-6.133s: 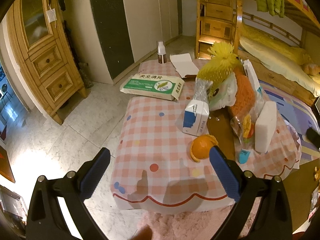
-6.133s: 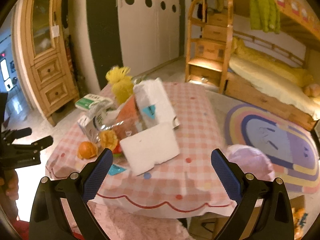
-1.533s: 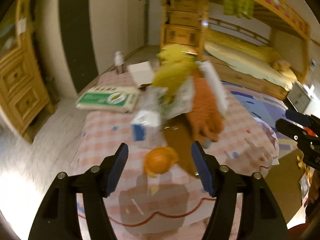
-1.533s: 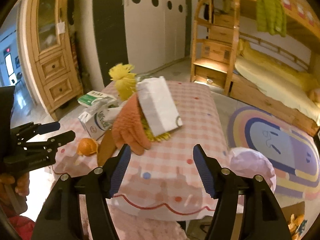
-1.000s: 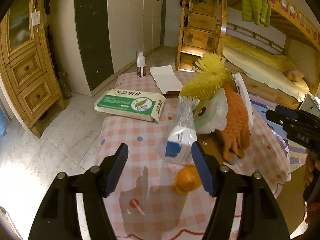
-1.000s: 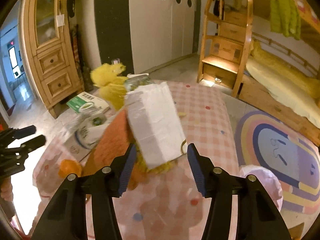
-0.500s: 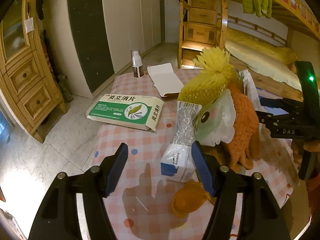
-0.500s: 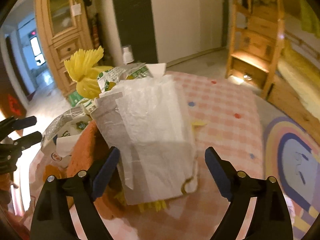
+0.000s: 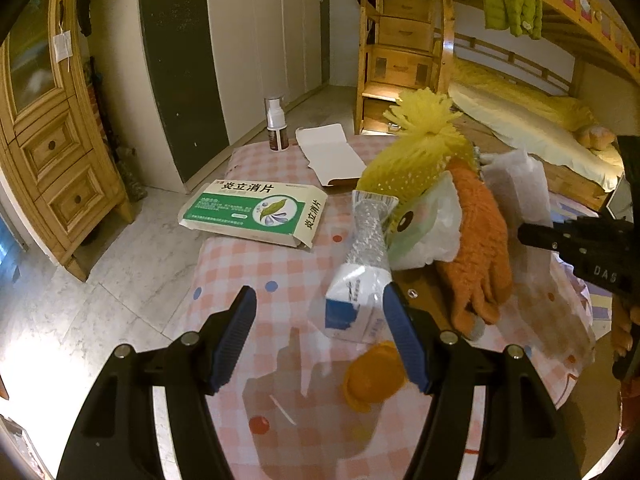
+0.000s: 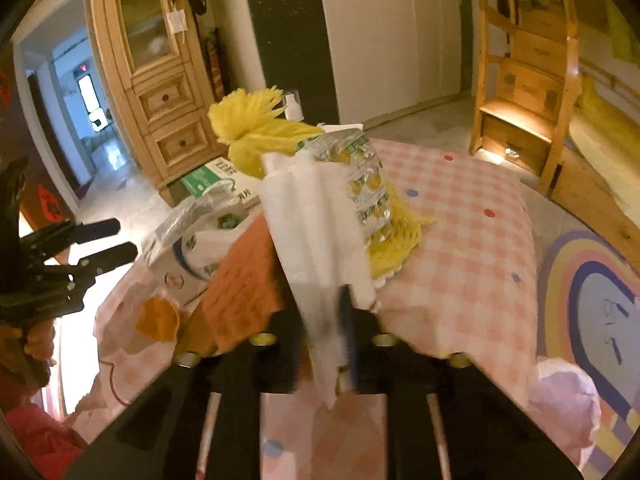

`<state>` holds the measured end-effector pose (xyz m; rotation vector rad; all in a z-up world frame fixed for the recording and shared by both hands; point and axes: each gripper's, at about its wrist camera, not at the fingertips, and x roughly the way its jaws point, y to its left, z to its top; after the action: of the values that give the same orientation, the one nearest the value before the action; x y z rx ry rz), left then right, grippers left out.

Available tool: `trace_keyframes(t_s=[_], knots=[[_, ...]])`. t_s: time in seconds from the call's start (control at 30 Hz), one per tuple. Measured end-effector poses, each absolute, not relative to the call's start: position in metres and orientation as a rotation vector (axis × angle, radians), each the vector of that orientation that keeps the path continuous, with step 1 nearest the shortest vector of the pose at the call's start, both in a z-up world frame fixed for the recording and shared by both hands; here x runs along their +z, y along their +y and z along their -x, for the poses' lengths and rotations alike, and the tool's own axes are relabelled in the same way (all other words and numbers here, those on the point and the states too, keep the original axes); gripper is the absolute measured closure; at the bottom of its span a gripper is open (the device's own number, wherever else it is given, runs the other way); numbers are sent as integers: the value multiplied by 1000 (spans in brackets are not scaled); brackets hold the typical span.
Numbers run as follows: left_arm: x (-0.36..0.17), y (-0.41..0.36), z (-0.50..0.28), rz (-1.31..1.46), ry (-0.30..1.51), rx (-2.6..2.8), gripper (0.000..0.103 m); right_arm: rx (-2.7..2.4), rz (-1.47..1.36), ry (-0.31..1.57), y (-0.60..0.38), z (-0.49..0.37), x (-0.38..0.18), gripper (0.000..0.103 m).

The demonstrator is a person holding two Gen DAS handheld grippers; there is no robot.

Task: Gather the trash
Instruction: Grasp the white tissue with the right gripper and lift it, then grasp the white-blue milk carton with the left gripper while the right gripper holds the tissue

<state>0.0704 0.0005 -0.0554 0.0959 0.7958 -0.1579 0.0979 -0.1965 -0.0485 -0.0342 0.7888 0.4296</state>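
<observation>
Right wrist view: right gripper pinches white paper bag at centre; left gripper open, empty; table clutter mostly uncollected.

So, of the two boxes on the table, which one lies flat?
The green and white box near the far left edge lies flat. The blue and white carton between the left gripper fingers sits tilted.
</observation>
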Motion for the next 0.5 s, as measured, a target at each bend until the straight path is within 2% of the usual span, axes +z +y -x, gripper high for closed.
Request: trace_keyframes(t_s=[0.1, 0.27, 0.3, 0.5], knots=[[-52, 3, -61, -94, 787, -164, 39, 368, 41, 746, -197, -77, -40, 99], [-47, 10, -51, -86, 770, -166, 36, 259, -28, 640, -210, -40, -8, 100], [-47, 11, -50, -81, 767, -167, 33, 243, -34, 633, -214, -37, -4, 100], [-51, 5, -53, -69, 763, -185, 32, 146, -16, 624, -216, -17, 4, 100]])
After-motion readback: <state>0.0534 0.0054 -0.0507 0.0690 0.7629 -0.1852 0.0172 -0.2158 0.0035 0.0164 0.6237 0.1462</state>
